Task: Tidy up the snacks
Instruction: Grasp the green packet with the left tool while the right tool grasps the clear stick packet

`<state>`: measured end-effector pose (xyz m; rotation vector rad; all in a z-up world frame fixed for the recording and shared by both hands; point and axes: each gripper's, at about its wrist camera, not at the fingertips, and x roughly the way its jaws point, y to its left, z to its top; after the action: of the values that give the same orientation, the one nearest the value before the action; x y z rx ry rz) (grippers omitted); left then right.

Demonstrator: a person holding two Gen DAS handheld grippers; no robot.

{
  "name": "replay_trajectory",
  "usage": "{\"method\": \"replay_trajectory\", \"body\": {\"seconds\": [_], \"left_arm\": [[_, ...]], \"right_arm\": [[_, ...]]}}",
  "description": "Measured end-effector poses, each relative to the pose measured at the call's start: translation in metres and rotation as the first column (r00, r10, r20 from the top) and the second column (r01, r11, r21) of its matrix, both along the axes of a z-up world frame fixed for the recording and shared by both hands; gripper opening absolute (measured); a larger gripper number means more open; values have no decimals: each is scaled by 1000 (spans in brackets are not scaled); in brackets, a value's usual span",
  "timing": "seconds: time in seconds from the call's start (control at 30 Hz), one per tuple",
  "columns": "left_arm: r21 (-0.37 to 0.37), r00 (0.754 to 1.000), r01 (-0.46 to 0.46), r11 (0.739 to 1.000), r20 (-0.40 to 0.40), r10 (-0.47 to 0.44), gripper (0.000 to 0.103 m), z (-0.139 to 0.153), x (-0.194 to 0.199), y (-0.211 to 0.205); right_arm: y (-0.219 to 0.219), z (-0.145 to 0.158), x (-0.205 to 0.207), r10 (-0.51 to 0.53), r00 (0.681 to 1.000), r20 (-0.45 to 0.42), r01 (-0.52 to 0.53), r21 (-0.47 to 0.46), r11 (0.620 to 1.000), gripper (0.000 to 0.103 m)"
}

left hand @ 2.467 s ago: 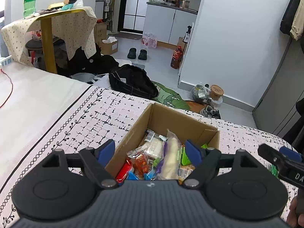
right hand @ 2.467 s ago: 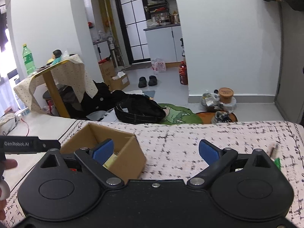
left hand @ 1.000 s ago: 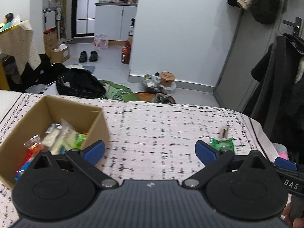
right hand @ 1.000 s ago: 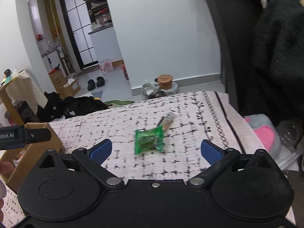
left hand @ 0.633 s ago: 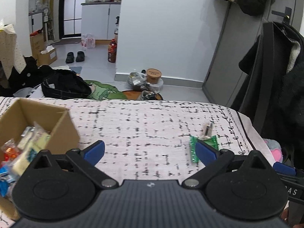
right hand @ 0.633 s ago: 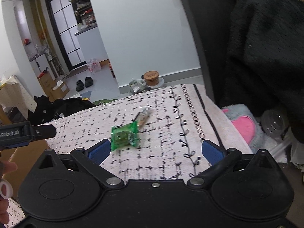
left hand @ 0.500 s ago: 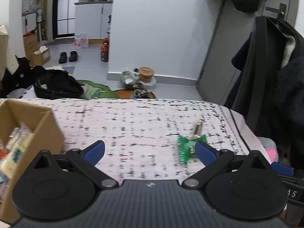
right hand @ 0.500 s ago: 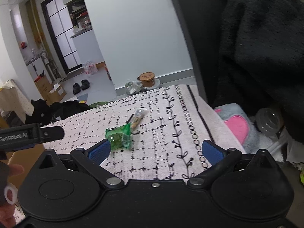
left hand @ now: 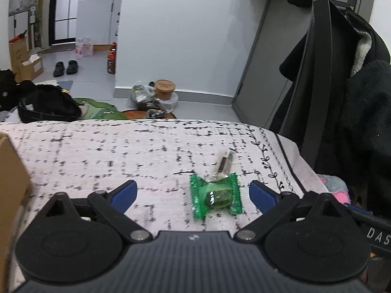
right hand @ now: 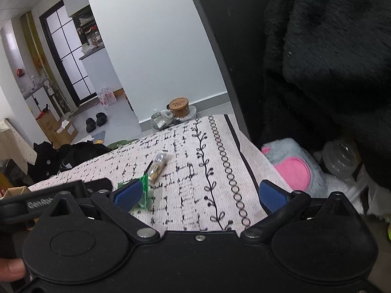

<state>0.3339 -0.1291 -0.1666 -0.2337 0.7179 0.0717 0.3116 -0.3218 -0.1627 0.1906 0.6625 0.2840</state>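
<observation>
A green-wrapped candy (left hand: pixel 216 195) lies on the patterned bedspread (left hand: pixel 97 151), between the wide-apart fingers of my left gripper (left hand: pixel 193 193), right of their middle and untouched. Just beyond it lies a small clear-wrapped snack stick (left hand: pixel 226 163). In the right wrist view the green candy (right hand: pixel 146 190) peeks out behind the left fingertip of my right gripper (right hand: pixel 200 195), and the snack stick (right hand: pixel 157 166) lies a little farther off. The right jaws are closing slightly but stand wide, with bare bedspread (right hand: pixel 195 171) between them. The cardboard snack box (left hand: pixel 9 171) is cut off at the left edge.
The bedspread's right edge (left hand: pixel 288 151) drops off near the candy. Dark coats (left hand: pixel 354 97) hang close on the right. A pink and grey plush (right hand: pixel 293 168) and a plastic cup (right hand: pixel 342 156) sit below that edge. The left gripper's body (right hand: pixel 48 200) shows at the left.
Both grippers have swung right, away from the box, and come lower and closer to the green candy. It now sits between the left gripper's fingers and beside the right gripper's left fingertip.
</observation>
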Motion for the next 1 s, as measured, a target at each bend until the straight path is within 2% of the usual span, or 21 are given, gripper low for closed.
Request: {"method": "replay_trajectory", "body": {"seconds": [0.2,0.3,0.37,0.43,0.5,0.6,1.0], "left_arm": [[-24,999,36,999,-15,-36,89,-17,20,-6],[-50,999,43,998,-27,-45,76,-25,27,-5],[-67,998,52,996,-41,-55,59,-30,31,-4],[-91,996,59,994,-54,-64,49,-35,34,-1],[-84,997,56,995,-53,-60,40,-35,33,1],[-87,997,47,995,-53,-52,37,-34,31,7],[-19,1000,-11,1000,-20,11,35,-13,18,44]], "right_arm": [[4,-5,17,-8,1000,-30,9,33,999,91],[10,-8,22,4,999,-40,-2,27,1000,90],[14,-11,23,12,999,-44,-11,20,1000,90],[17,-12,24,18,999,-50,-17,17,1000,89],[21,-13,27,29,998,-52,-28,16,999,89],[28,-16,30,52,997,-54,-51,7,999,89],[65,-18,38,110,992,-64,-109,14,994,85]]}}
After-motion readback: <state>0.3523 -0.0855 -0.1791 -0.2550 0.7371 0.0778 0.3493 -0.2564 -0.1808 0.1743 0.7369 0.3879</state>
